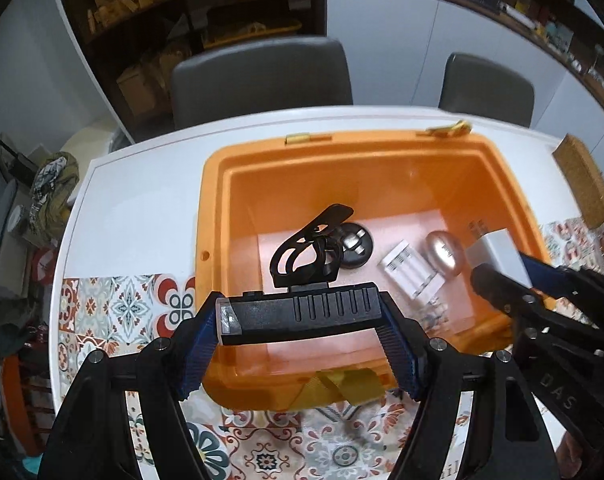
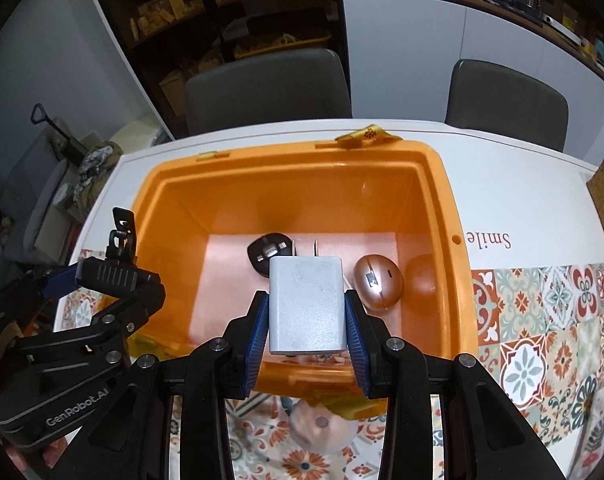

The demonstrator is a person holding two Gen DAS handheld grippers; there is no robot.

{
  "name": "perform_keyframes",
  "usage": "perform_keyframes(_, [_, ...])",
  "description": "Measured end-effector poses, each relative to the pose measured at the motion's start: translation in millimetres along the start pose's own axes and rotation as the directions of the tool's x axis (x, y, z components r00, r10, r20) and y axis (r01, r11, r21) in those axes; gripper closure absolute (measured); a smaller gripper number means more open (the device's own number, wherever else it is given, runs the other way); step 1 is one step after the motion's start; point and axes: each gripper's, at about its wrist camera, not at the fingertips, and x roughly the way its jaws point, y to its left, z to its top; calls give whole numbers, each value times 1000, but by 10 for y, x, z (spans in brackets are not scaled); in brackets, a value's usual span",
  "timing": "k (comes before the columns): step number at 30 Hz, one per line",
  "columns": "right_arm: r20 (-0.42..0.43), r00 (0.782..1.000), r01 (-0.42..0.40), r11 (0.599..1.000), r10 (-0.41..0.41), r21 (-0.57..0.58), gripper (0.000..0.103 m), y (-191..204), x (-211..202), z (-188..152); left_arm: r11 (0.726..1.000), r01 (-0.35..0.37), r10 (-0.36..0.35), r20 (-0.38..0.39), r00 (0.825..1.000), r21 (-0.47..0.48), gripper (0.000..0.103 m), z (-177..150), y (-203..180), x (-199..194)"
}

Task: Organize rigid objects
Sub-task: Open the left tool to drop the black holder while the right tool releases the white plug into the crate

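Orange bin (image 2: 441, 208), white charger (image 2: 306, 304), black clip (image 1: 302, 312), rose-gold mouse (image 2: 377, 282) (prob.), floral-tile mat (image 2: 541, 320).

We see a white table (image 1: 142, 184) with a patterned tile-print mat (image 1: 122, 304) laid over its near part. Behind the far edge stand two grey chairs (image 2: 268, 88), side by side. Beyond them a dark wooden shelf unit (image 2: 206, 12) crammed with boxes sits between pale walls (image 1: 385, 40). A long shelf (image 1: 513, 12) runs along the right wall.
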Motion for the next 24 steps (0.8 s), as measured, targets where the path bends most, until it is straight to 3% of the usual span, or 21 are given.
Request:
perform_keyframes(5, [-22,1000,1,1000,-1,12,66,-37,70,-7,1000,11,-11,-24,1000,-9,29,8,-13,91])
perform_keyframes(10, [-30,1000,-1,1000,2,16,66,-51,92,-21,999,-48,48,-20,999,-1,27,-5,10,87])
perform_keyframes(14, [-29,1000,-6,1000,7,15,66,-40,101,-20,995,-88,87,-17,996,-42,16,-61,109,42])
perform_keyframes(24, [-36,999,-40,999,40,-3,62,79,132,-47,985,-121,125,26,992,-125,14,-258,333,-199])
